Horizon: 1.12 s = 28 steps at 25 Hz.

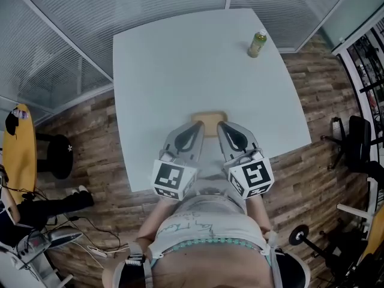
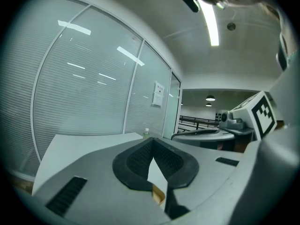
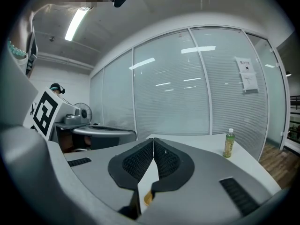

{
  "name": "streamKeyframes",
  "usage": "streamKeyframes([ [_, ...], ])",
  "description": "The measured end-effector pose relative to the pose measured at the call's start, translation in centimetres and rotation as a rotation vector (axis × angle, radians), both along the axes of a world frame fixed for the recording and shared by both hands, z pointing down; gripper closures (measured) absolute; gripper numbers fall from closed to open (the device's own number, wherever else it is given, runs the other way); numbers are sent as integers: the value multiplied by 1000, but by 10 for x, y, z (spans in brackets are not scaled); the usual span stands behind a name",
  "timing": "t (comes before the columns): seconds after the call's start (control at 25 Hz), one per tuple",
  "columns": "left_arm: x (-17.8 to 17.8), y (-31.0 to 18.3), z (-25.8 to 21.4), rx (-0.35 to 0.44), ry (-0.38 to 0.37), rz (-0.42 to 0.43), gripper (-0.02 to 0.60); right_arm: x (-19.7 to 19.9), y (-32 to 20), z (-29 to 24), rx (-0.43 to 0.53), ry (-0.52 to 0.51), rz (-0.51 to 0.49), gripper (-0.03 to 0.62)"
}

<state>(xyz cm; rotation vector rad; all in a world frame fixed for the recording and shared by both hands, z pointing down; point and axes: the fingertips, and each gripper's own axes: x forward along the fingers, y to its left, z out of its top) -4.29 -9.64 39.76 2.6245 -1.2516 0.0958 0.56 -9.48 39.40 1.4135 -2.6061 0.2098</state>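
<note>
Head view shows a person standing at the near edge of a white square table. The person holds the left gripper and the right gripper side by side over the near part of the table. They are close together and both point to the far side.

A small tan flat block with round corners lies on the table near its near edge. It sits right at the tips of both grippers. Its near end is hidden between them, and I cannot tell if they touch it.

In the left gripper view, the left gripper has its two jaws pressed together at the tips. Nothing is pinched between them. A bit of the tan block shows low down, past the jaws.

In the right gripper view, the right gripper is pressed together at the tips too, with nothing in it. The tan block peeks out below.

A green drink bottle with a white cap stands upright at the far right corner of the table, well apart from the grippers. A glass wall with blinds stands behind the table. A round black stool sits on the brown wood floor to the left.
</note>
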Motion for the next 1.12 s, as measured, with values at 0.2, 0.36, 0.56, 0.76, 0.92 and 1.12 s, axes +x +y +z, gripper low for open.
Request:
streamKeyframes([
  [0.2,-11,-16,4,17,-10,-31,580,-11,-17,12,-21,-9,-26,594],
  [0.36,-15,-28,7,-17,-19,-74,580,-13,-30,12,-36,-9,-68,594],
  [0.56,-7,-40,-4,-11,-13,-159,580,2,-46,0,-26,-1,-138,594],
  [0.76,1,-42,-8,-6,5,-217,580,14,-54,-5,-14,2,-190,594],
  [0.92,1,-43,-5,-10,-1,-243,580,15,-58,-1,-20,-6,-214,594],
  [1.12,-1,-50,-4,-4,-20,-275,580,12,-62,-4,-10,-4,-256,594],
])
